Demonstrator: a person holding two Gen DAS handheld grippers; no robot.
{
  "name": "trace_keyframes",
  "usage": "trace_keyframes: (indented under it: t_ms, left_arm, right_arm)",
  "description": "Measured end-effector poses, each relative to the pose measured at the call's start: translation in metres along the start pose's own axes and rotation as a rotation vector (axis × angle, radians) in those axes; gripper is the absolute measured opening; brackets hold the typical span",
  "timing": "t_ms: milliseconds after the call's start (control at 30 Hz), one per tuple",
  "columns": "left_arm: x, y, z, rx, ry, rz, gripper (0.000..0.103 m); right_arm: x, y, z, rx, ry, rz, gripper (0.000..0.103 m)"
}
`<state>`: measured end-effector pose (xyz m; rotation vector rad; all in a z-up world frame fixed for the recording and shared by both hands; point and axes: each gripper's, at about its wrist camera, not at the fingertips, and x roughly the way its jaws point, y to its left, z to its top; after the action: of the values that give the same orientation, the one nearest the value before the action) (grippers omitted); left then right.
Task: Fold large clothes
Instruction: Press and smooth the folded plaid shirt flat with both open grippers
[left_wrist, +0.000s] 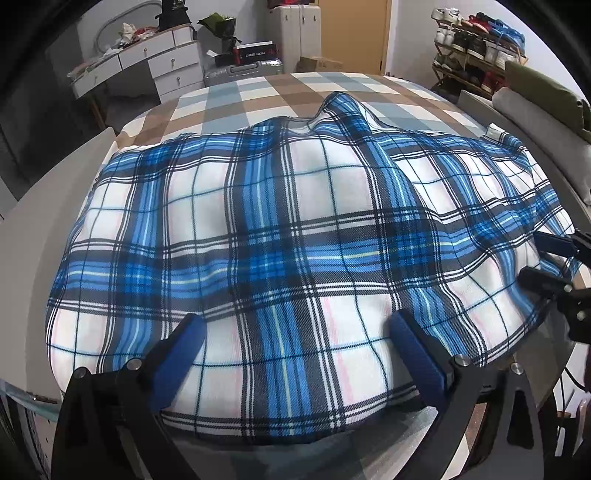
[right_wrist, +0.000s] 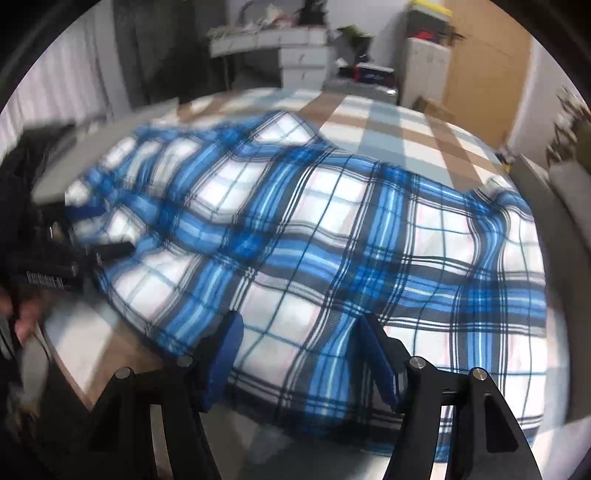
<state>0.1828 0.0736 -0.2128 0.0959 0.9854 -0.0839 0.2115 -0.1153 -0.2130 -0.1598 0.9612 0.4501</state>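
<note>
A large blue, white and black plaid garment (left_wrist: 280, 229) lies spread over the bed, rumpled, with a raised ridge near its far edge. My left gripper (left_wrist: 295, 328) is open, its blue-padded fingers wide apart just above the garment's near part. My right gripper (right_wrist: 299, 332) is open too, over the garment (right_wrist: 332, 240) near its front edge; that view is blurred by motion. The right gripper also shows at the right edge of the left wrist view (left_wrist: 543, 262), open over the garment's right side. The left gripper shows at the left of the right wrist view (right_wrist: 99, 229).
The bed has a brown, grey and white checked cover (left_wrist: 258, 96). A white drawer desk (left_wrist: 166, 62), a suitcase (left_wrist: 243, 70) and a white cabinet (left_wrist: 299, 33) stand beyond it. A shoe rack (left_wrist: 476, 48) and a grey sofa (left_wrist: 546, 114) are at the right.
</note>
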Motion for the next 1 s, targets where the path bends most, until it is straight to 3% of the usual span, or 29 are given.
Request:
trace_keyframes:
  t_ms: [133,200,267,400,500,600,667,700,867,1000]
  left_arm:
    - [-0.005,-0.003,-0.003,-0.008,-0.001,0.0,0.102]
    - [-0.007,-0.002,-0.008,-0.017,0.002,-0.008,0.103]
    - [-0.006,0.0,-0.007,-0.026,0.006,-0.015,0.103]
    - [-0.008,0.0,-0.009,-0.028,-0.006,-0.013,0.103]
    - [-0.009,0.0,-0.01,-0.035,-0.01,-0.009,0.103]
    - [-0.009,0.0,-0.012,-0.041,-0.017,-0.007,0.103]
    - [-0.01,0.0,-0.013,-0.045,-0.021,-0.004,0.103]
    - [-0.01,0.0,-0.013,-0.046,-0.023,-0.004,0.103]
    - [-0.011,0.0,-0.014,-0.048,-0.027,-0.005,0.103]
    - [-0.01,0.001,-0.011,-0.055,-0.004,-0.023,0.103]
  right_arm:
    - [-0.033,0.025,0.007,-0.078,-0.148,0.058,0.063]
    - [-0.026,0.04,0.007,-0.121,-0.125,0.058,0.064]
    - [0.003,0.046,0.003,-0.145,-0.033,0.053,0.064]
    - [0.0,0.039,-0.003,-0.133,-0.033,0.089,0.065]
    - [-0.026,0.006,-0.008,-0.003,-0.097,0.137,0.063]
    - [-0.033,-0.03,-0.019,0.085,-0.111,0.024,0.065]
    - [-0.017,-0.048,-0.029,0.101,-0.014,-0.066,0.065]
    - [-0.02,-0.05,-0.035,0.07,-0.043,-0.081,0.065]
    - [-0.025,-0.058,-0.036,0.072,0.028,-0.131,0.068]
    - [-0.062,-0.062,-0.004,0.091,-0.138,-0.065,0.069]
